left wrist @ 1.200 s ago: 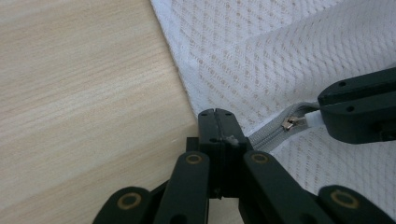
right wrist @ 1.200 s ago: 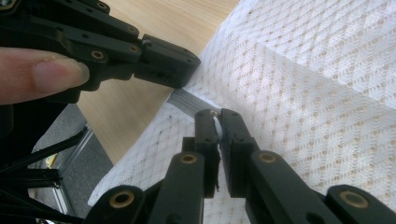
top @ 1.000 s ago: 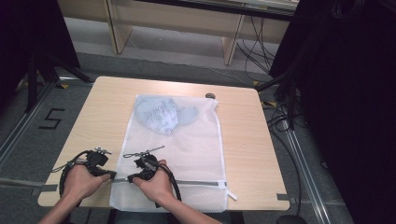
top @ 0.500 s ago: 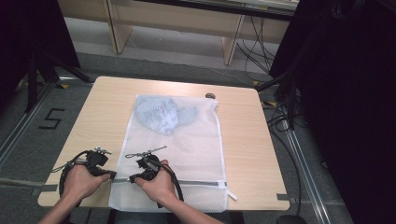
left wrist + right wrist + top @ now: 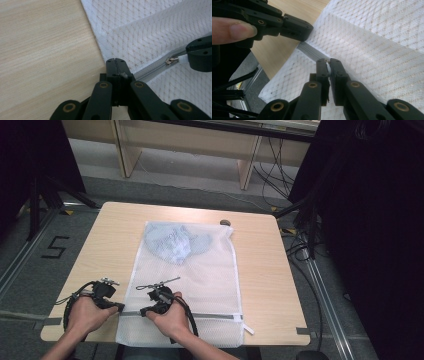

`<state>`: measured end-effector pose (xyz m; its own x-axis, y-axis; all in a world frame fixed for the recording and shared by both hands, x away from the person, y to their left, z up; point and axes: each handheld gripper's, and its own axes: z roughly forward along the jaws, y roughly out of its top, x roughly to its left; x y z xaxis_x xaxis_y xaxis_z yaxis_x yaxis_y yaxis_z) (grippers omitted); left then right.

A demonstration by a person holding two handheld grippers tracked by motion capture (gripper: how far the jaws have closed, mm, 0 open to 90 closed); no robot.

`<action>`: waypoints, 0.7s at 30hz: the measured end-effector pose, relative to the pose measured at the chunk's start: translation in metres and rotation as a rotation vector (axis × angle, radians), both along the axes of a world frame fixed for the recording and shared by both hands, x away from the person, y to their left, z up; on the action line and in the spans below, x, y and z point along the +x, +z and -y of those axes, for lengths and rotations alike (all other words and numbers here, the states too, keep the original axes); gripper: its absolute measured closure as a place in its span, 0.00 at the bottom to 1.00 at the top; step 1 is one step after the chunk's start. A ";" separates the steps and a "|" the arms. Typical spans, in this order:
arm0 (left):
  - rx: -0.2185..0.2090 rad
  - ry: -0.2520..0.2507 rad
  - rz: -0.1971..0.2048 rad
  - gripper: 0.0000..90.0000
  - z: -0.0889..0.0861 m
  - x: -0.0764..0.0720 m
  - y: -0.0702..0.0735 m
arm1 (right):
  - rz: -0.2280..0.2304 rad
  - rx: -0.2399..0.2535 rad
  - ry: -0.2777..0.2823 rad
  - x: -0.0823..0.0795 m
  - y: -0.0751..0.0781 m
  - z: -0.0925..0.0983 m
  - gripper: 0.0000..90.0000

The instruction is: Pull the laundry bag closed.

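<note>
Left hand [image 5: 86,315]: at the near left, wrapped round its tool, forearm coming in from the near edge.
Left gripper [image 5: 115,60]: jaws pressed together, pointing toward the other gripper.
Right hand [image 5: 172,320]: beside the left, knuckles up, forearm angled in from the near edge.
Right gripper [image 5: 327,61]: jaws closed on a small white tab, tips near the left gripper's.

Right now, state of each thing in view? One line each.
white mesh laundry bag: flat on the table, light blue garment inside at the far end.
grey zipper: closed on the stretch that shows, slider near the left end.
white zipper pull tab: pinched in the right gripper.
left gripper: jaws shut on the zipper's end at the bag's edge.
right gripper: jaws shut on the pull tab.
light wooden table: bag lies on it.
</note>
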<state>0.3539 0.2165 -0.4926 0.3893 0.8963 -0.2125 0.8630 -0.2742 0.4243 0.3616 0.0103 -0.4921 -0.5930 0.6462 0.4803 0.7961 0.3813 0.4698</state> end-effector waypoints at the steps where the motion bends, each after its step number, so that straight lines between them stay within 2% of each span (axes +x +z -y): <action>1: -0.003 0.006 0.006 1.00 0.000 0.000 0.000 | -0.003 -0.013 -0.018 -0.001 0.001 0.000 0.97; 11: 0.002 -0.002 0.001 1.00 0.000 0.000 0.000 | 0.012 -0.017 -0.011 -0.002 0.001 0.005 0.97; 13: 0.002 -0.002 -0.001 1.00 0.000 0.000 0.000 | -0.006 -0.002 -0.016 -0.002 0.001 0.006 0.97; 17: 0.001 -0.002 0.000 1.00 0.000 0.000 0.000 | 0.030 -0.015 -0.005 -0.001 0.001 0.008 0.97; 18: 0.002 -0.002 0.000 1.00 -0.001 0.000 0.000 | 0.010 -0.013 -0.020 -0.002 0.002 0.008 0.97; 20: 0.001 -0.002 0.000 1.00 -0.001 0.000 0.000 | 0.011 -0.020 -0.028 -0.003 0.003 0.008 0.97; 21: 0.002 -0.003 0.000 1.00 -0.001 0.000 0.000 | -0.004 -0.008 -0.024 -0.002 0.002 0.009 0.97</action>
